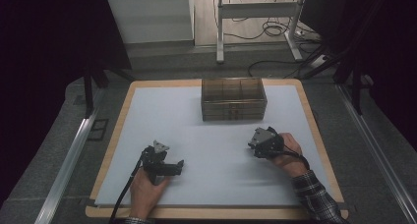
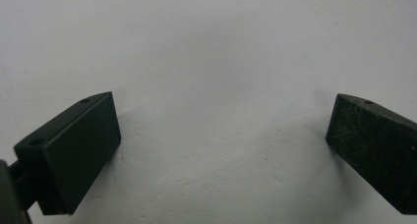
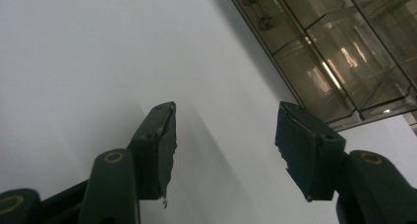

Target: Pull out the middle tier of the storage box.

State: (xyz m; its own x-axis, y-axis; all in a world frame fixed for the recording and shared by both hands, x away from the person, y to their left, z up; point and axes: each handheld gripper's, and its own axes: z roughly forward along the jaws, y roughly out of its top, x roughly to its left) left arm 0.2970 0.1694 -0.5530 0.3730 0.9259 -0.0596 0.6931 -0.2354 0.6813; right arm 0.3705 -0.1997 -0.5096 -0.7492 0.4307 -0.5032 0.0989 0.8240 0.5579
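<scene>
White matting (image 1: 206, 135) is lying bare under both tools. Ahead of the right gripper (image 3: 223, 135), its jaws standing apart and empty, the clear compartment box (image 1: 234, 98) is waiting untouched; the left gripper (image 2: 221, 135) is resting wide apart, nothing grasped yet.

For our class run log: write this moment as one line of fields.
left gripper: open, empty, low over white sheet | right gripper: open, empty, pointed toward clear compartment box | box: untouched, at far edge
</scene>
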